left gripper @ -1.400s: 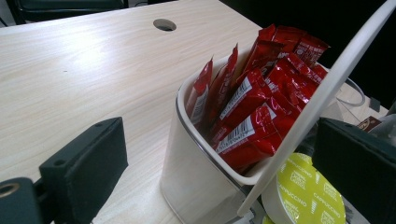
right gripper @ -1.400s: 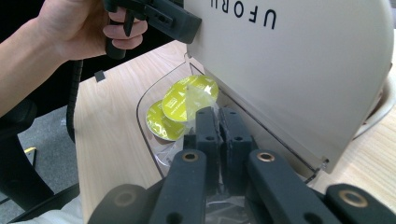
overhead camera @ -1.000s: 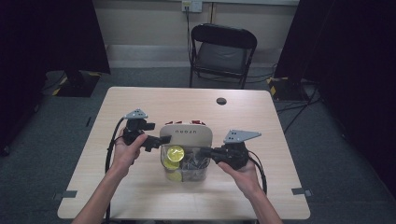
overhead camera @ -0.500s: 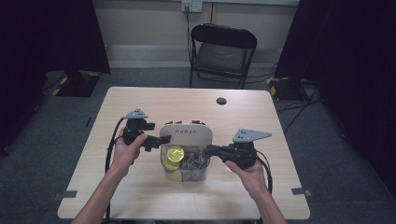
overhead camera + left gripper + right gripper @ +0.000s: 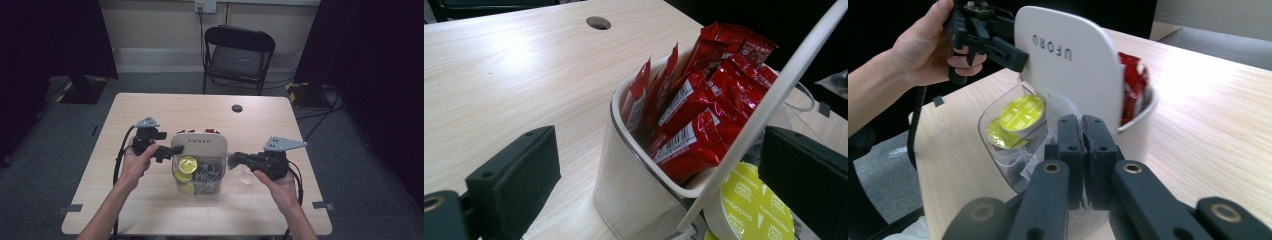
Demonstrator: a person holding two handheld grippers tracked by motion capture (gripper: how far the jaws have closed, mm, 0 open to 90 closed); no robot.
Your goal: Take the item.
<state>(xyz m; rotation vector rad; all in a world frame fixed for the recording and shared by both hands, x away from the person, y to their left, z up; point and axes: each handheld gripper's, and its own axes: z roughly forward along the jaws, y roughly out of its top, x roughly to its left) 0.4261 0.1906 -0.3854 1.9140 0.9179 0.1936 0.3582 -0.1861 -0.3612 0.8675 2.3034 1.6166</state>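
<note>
Your left gripper (image 5: pixel 159 150) sits at the left side of the white organiser (image 5: pixel 199 150) in the middle of the surface (image 5: pixel 150 107). Its fingers (image 5: pixel 514 175) stand wide, one on each side of the organiser's upright white divider panel (image 5: pixel 769 100), and neither pad presses on it. Behind that panel, the rear compartment is packed with red sachets (image 5: pixel 694 115). In front of it, the clear compartment holds yellow-lidded capsules (image 5: pixel 1020 112), one lid just beside your left gripper's far finger. Your right gripper (image 5: pixel 237 160) hangs just right of the organiser, pointing toward it, with its fingers (image 5: pixel 1070 145) pressed together and nothing between them. A small clear object (image 5: pixel 246 175) lies on the surface under your right gripper.
</note>
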